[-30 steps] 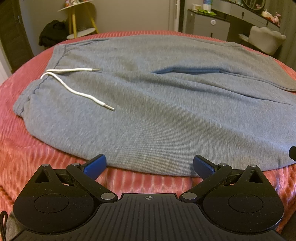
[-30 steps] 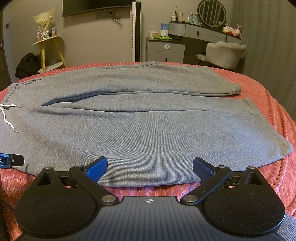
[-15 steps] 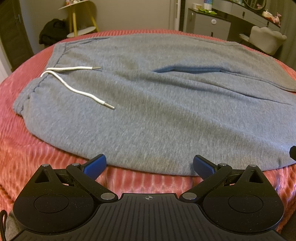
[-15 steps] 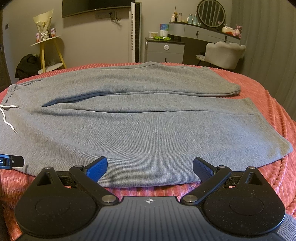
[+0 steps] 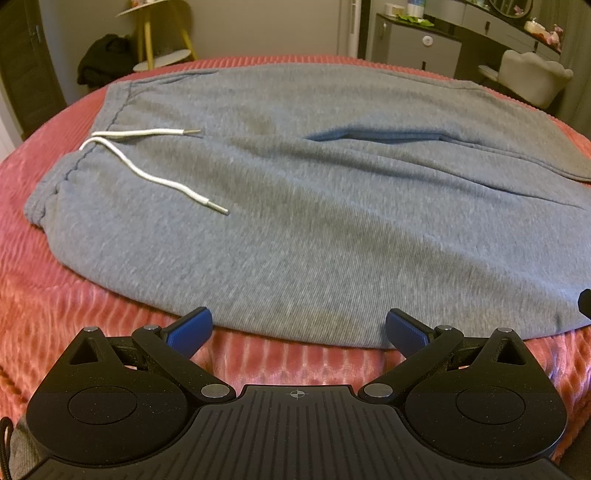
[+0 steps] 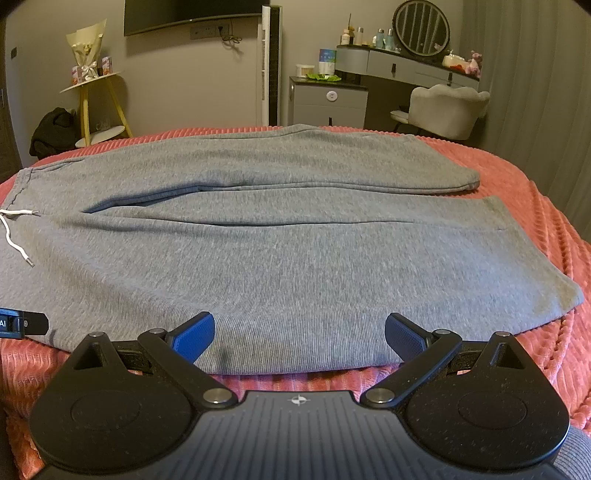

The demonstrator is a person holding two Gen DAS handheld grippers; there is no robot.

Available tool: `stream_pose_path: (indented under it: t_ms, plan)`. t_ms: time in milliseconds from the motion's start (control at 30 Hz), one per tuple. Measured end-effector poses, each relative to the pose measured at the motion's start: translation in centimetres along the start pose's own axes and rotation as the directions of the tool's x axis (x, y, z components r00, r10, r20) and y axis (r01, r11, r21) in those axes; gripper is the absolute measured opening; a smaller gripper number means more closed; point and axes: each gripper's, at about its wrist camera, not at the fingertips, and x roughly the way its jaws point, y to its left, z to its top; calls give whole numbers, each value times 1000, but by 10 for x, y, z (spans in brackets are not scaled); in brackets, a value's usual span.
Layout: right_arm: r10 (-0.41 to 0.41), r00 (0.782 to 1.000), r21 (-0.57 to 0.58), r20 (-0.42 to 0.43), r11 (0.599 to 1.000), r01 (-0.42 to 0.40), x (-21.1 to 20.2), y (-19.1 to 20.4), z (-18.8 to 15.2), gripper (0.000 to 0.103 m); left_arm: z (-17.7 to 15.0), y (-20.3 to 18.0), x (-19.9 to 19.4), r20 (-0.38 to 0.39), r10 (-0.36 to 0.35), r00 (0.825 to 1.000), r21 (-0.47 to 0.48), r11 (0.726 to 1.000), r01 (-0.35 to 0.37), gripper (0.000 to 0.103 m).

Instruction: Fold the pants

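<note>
Grey sweatpants (image 5: 314,221) lie flat on a red ribbed bedspread (image 5: 55,314), waistband to the left with a white drawstring (image 5: 147,170), legs running right. In the right wrist view the pants (image 6: 295,258) show both legs side by side, cuffs at the right. My left gripper (image 5: 299,332) is open and empty, just short of the near edge of the pants by the hip. My right gripper (image 6: 299,332) is open and empty, its blue fingertips over the near edge of the near leg. The left gripper's tip (image 6: 22,324) shows at the left edge.
The bedspread (image 6: 535,221) runs past the cuffs. Behind the bed stand a yellow side table (image 6: 92,103), a grey cabinet (image 6: 328,103), a white chair (image 6: 443,110) and a dressing table with a round mirror (image 6: 421,26).
Both grippers have shifted very slightly; the pants lie as before. Both stay open.
</note>
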Motion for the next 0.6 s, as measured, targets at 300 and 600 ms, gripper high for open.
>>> stream_pose_path:
  t_ms: [300, 600]
  plan:
    - [2, 1000, 2, 1, 1000, -2, 1, 0, -1, 99, 0, 0, 1, -4, 2, 1000, 1, 1000, -2, 103]
    - [4, 1000, 9, 4, 1000, -4, 2, 1, -2, 99, 0, 0, 2, -3, 2, 1000, 2, 1000, -2, 103]
